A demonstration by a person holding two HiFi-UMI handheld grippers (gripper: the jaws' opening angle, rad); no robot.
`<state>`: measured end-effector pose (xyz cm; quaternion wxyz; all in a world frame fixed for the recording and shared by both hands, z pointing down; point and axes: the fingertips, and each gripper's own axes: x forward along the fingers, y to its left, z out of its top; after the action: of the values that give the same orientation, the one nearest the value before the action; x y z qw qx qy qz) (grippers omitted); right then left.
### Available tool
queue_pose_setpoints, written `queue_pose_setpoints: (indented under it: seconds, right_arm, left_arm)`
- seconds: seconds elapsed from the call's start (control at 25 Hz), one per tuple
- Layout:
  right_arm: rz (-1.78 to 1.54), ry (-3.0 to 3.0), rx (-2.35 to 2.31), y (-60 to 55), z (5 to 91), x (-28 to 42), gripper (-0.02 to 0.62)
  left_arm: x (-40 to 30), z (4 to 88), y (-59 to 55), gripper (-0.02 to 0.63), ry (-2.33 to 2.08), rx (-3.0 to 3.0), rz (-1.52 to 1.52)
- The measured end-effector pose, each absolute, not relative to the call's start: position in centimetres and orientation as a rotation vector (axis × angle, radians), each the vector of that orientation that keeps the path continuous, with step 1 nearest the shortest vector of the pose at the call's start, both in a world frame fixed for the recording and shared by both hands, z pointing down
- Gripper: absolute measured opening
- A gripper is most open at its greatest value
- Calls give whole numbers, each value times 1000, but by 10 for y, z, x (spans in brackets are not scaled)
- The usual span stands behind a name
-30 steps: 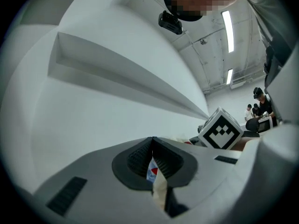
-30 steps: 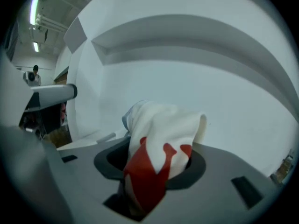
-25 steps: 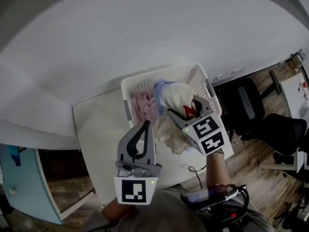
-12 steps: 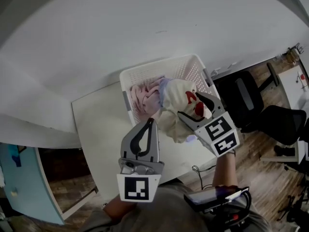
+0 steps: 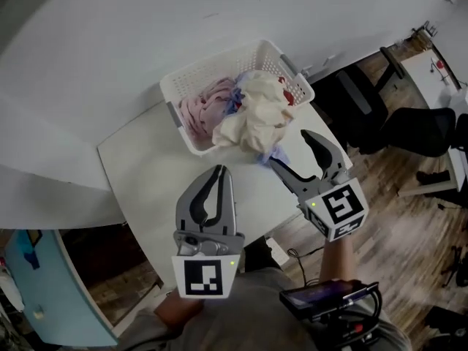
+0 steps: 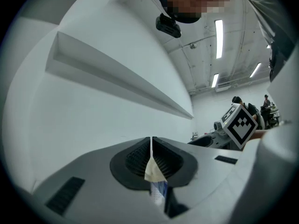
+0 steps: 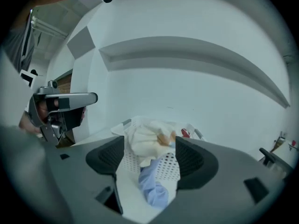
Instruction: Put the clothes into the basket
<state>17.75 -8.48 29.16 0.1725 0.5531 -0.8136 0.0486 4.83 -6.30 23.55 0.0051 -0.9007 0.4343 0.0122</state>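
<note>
Noting the layout from the head view, biggest items first. White wall (image 5: 219, 20) fills the upper part of the view. White table (image 5: 146, 174) is pushed against it; wooden floor (image 5: 409, 218) and a black office chair (image 5: 424, 126) lie off to the right.

White perforated basket (image 5: 208, 70) sits on the table's far end, against the wall.

Clothes:
- Cream garment (image 5: 256, 115): bunched on the right half of the basket, with part of it spilling over the near rim. It carries a small red patch (image 5: 291, 96) on the far right side.
- Pink garment (image 5: 203, 108): inside the basket, left half, lying below the rim.
- Light blue garment (image 5: 276, 154): only partly in. It hangs out from under the cream one, runs down the basket's near wall and rests on the table.

Left gripper (image 5: 219, 170): above the table, near side of the basket and apart from it, pointing toward the wall. Its own view shows the jaws pressed together with nothing clamped; only a sliver of cream and blue cloth shows beyond the pads.

Right gripper (image 5: 289, 148): beside the table's right edge, close to the hanging blue cloth, tilted slightly downward. Its jaws have just been opening and stand wide apart. Its own view shows the cream and blue cloth beyond the gap, with neither pad touching either; nothing is held.
</note>
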Motion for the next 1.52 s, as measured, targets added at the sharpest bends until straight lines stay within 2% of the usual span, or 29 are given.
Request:
queue_pose_setpoints:
  seconds: [0.16, 0.28, 0.32, 0.48, 0.76, 0.92, 0.96, 1.0, 1.04, 1.24, 1.52]
  right_arm:
    - [182, -2220, 1632, -50, 329, 187, 351]
    - [213, -2191, 1613, -42, 372, 195, 351]
    - [216, -2185, 1590, -42, 388, 198, 351]
    - [212, -2188, 1488, -55, 435, 210, 351]
    - [228, -2302, 1332, -75, 470, 227, 350]
    - [271, -2327, 1283, -80, 490, 235, 347]
    - [280, -2329, 1275, -81, 494, 237, 345]
    - [284, -2333, 1268, -83, 497, 237, 342]
    - [283, -2338, 1263, -86, 498, 238, 339]
    - [286, -2382, 1278, -98, 474, 235, 319]
    - [190, -2425, 1316, -113, 390, 225, 287]
  left_arm:
    - [58, 270, -38, 18, 1286, -2868, -25]
    - [72, 304, -35, 148, 1265, -2923, -81]
    - [79, 315, -37, 169, 1257, -2938, -99]
    - [111, 359, -58, 230, 1272, -2972, -195]
    - [168, 435, -112, 317, 1424, -2996, -348]
    - [175, 470, -134, 316, 1545, -2958, -432]
    - [174, 474, -137, 289, 1584, -2942, -430]
    - [172, 475, -139, 121, 1616, -2919, -418]
    - [171, 474, -140, 37, 1632, -2902, -402]
    - [166, 438, -137, 30, 1620, -2882, -333]
    - [155, 334, -136, 31, 1599, -2889, -205]
